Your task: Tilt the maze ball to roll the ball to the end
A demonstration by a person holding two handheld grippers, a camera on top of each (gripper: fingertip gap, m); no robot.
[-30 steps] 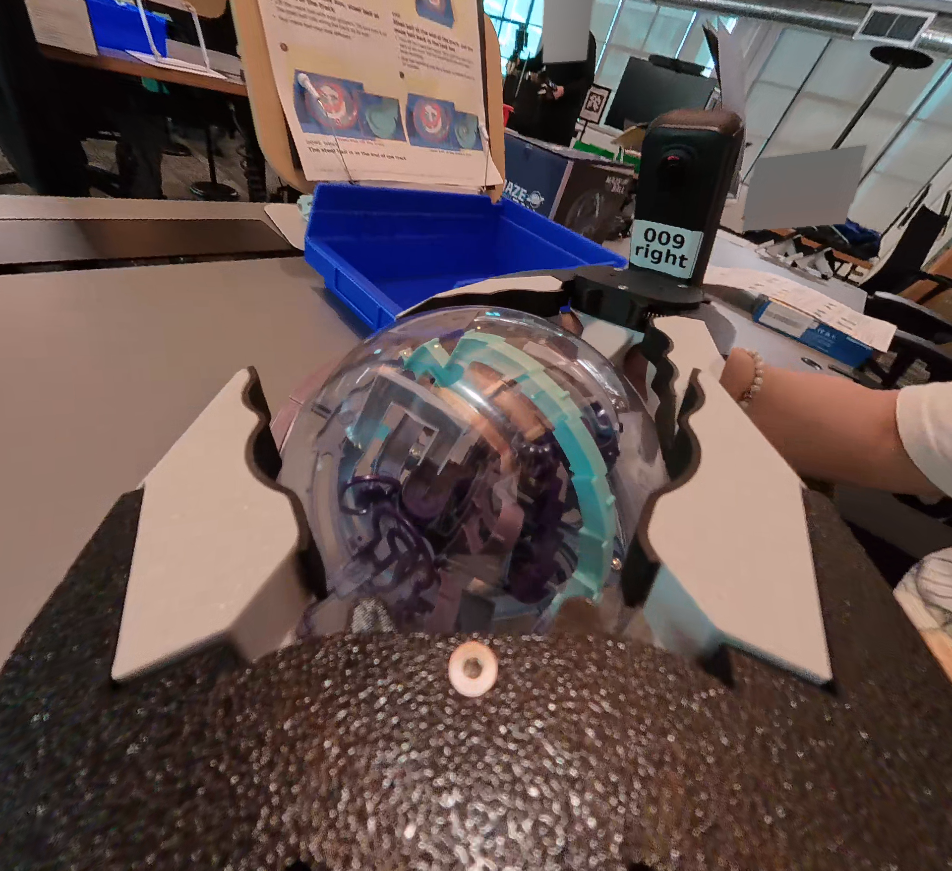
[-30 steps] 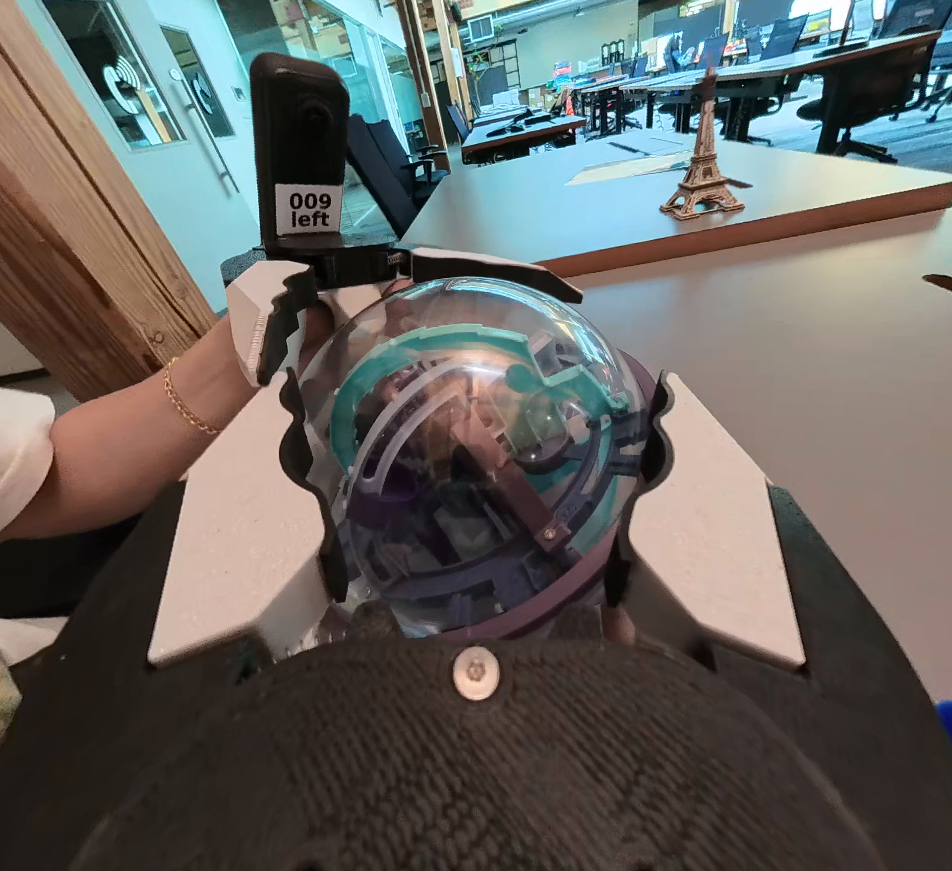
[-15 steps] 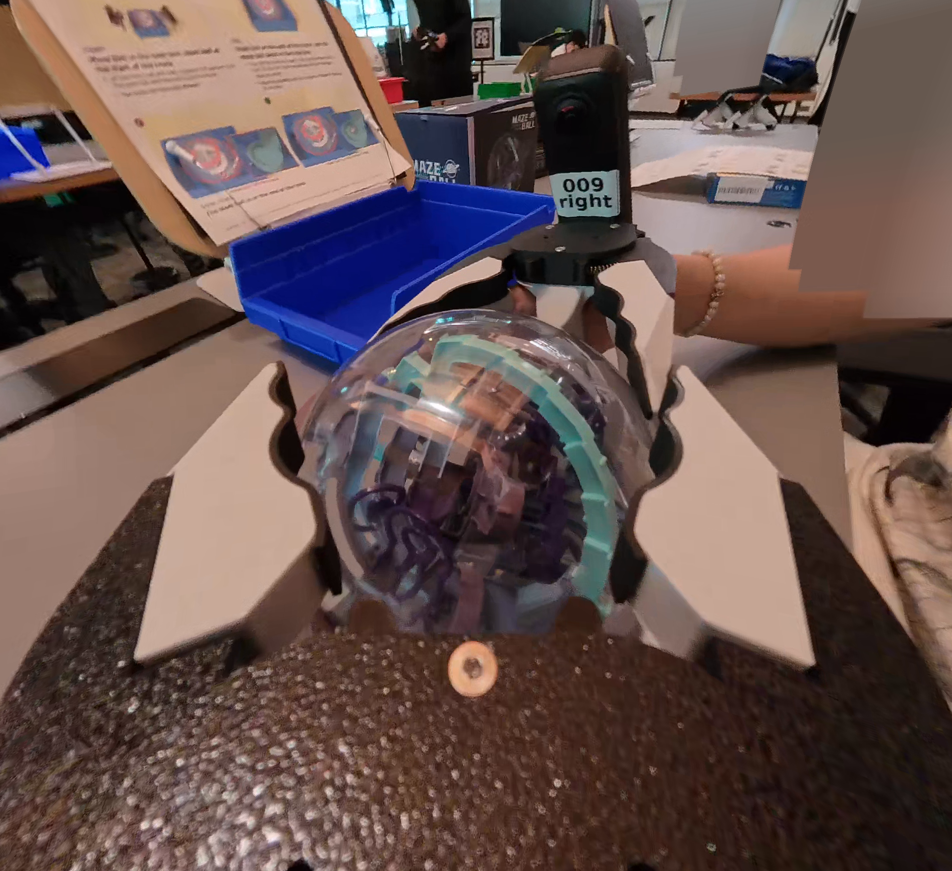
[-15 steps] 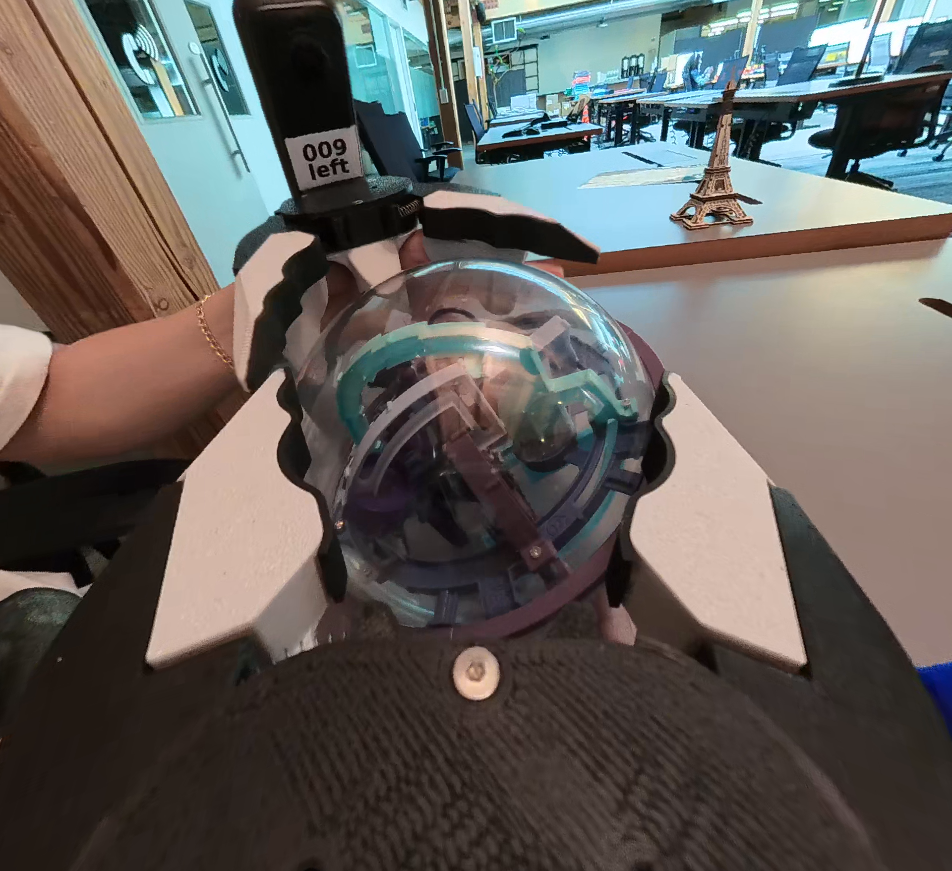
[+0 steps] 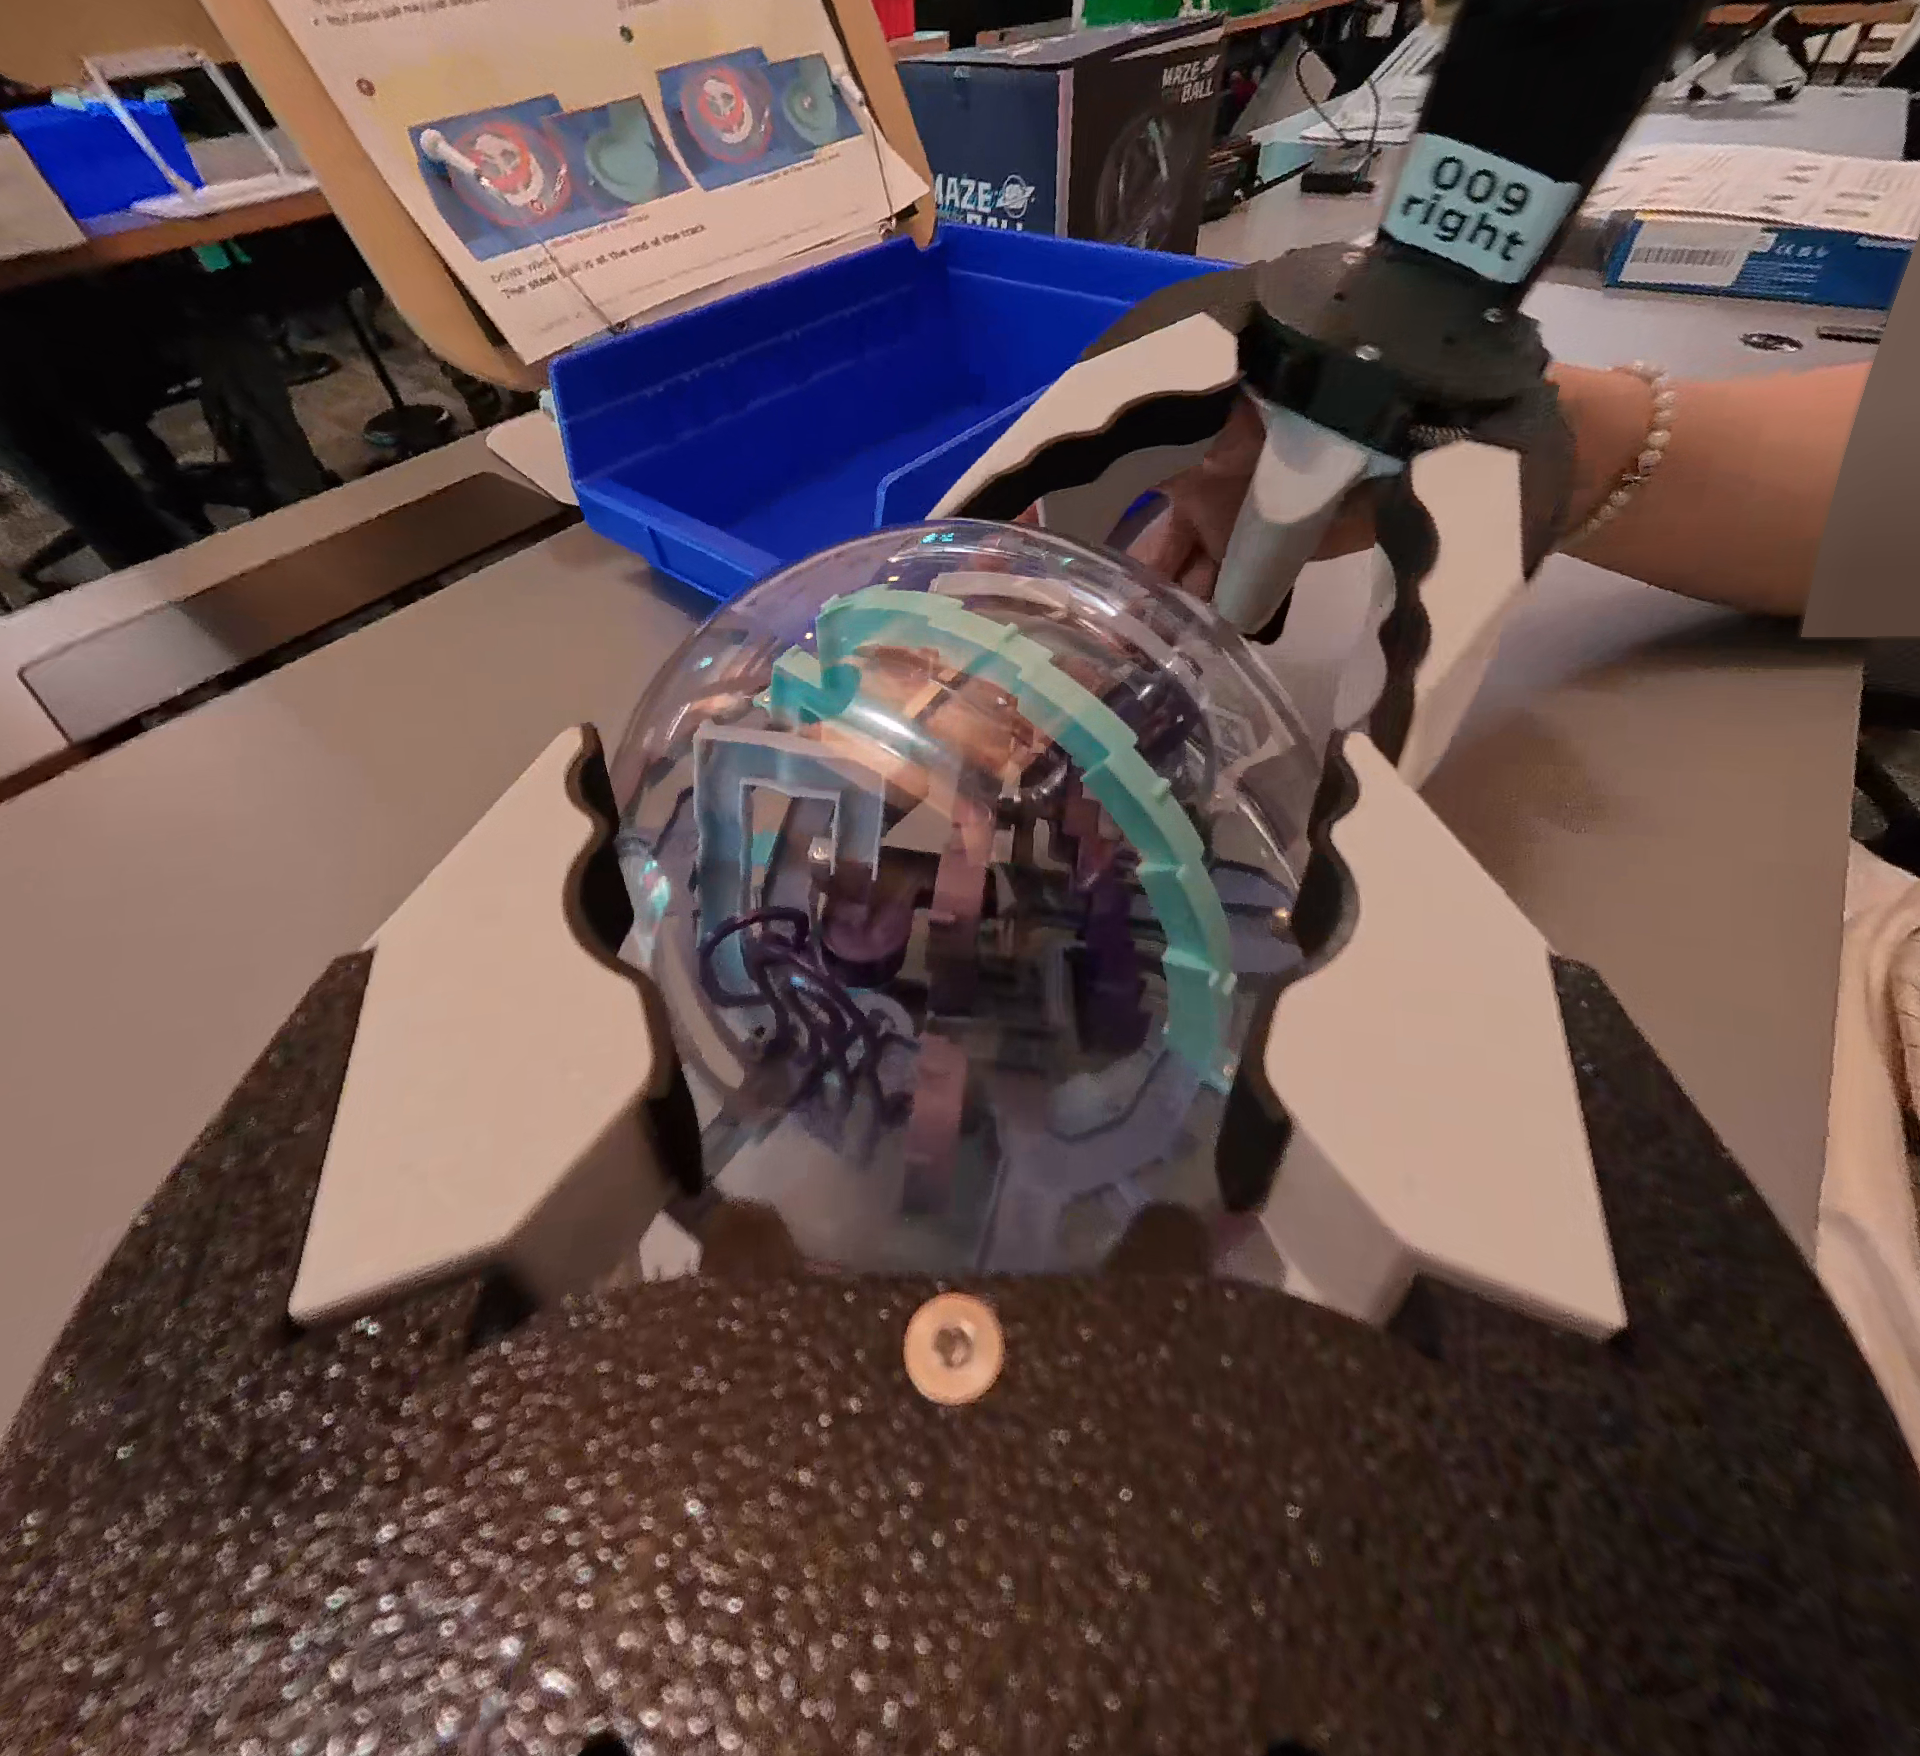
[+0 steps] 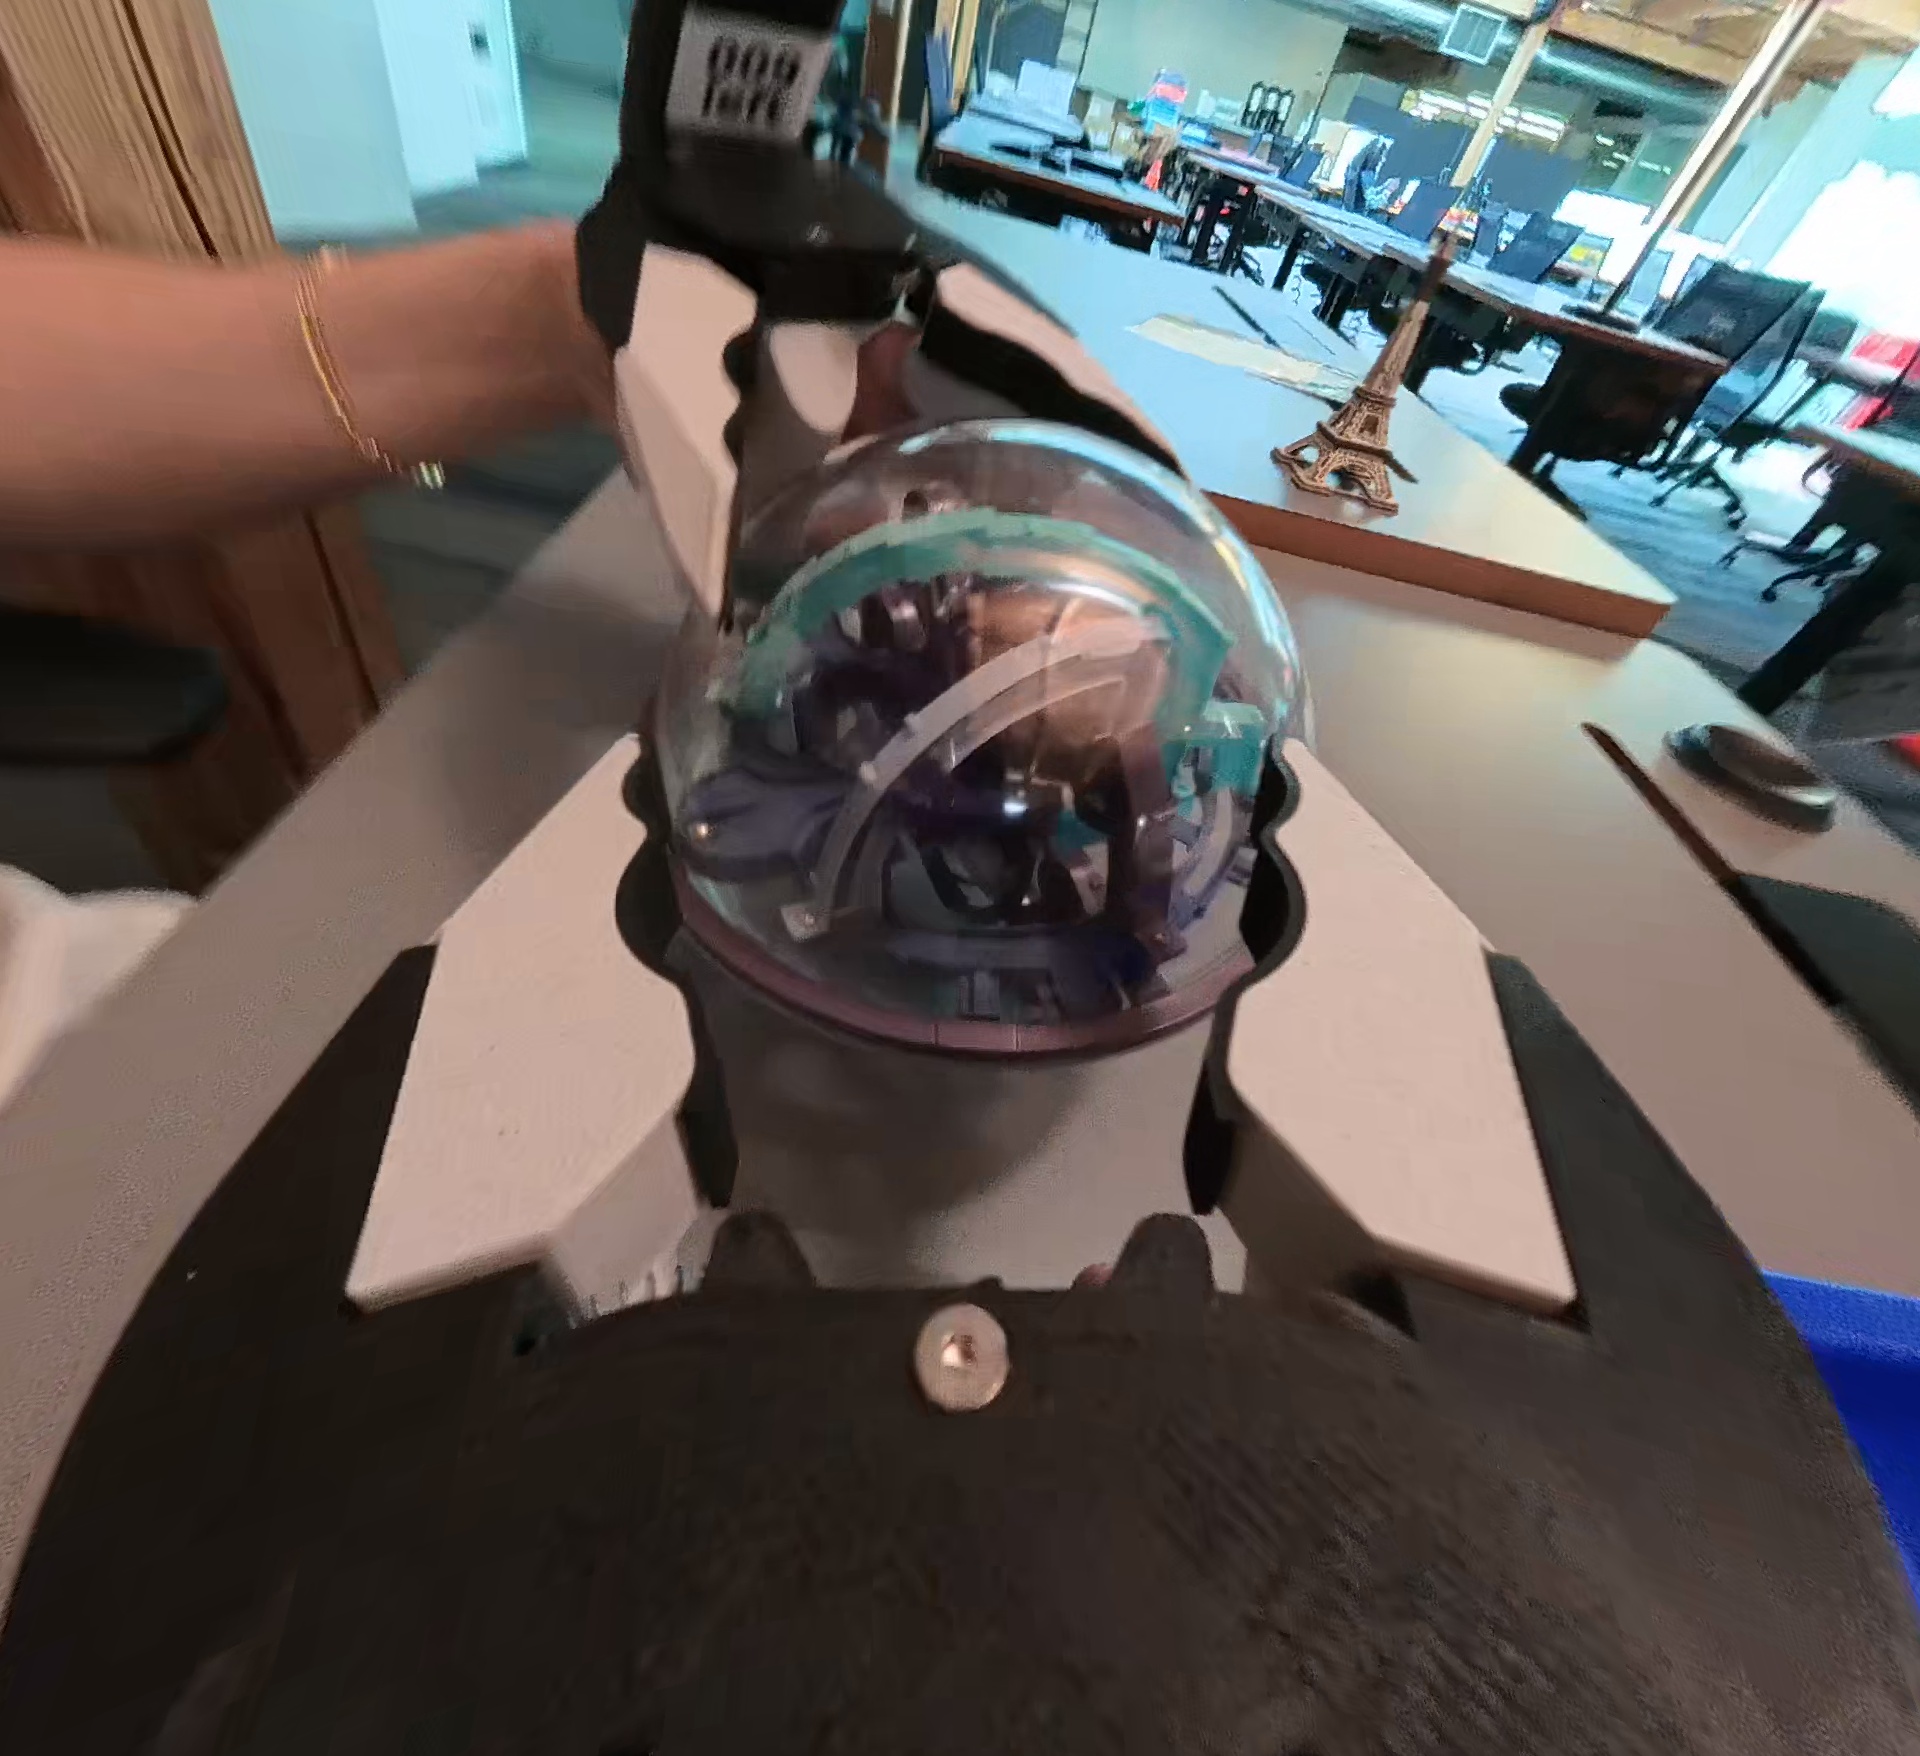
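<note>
The maze ball [image 5: 956, 906] is a clear sphere with teal, purple and brown tracks inside, held above the grey table [image 5: 260, 823] between both grippers, which face each other. My left gripper [image 5: 961, 761] is shut on it, the ball deep between the white fingers. My right gripper [image 6: 958, 797] is shut on the ball [image 6: 966, 730] near its fingertips, just above the ball's purple equator band. The right gripper [image 5: 1195, 605] shows tilted behind the ball in the left wrist view. I cannot pick out the small rolling ball inside.
An open blue bin [image 5: 831, 418] stands just behind the ball, with a cardboard flap bearing an instruction sheet [image 5: 540, 44] over it and a dark box [image 5: 1091, 137] beyond. A small tower model [image 6: 1351, 439] stands on a farther table. A person's forearms hold both grippers.
The ball has been tilted and turned, its tracks showing from a new angle. The right gripper has drawn back, so the ball now sits at its fingertips. The right view is motion-blurred.
</note>
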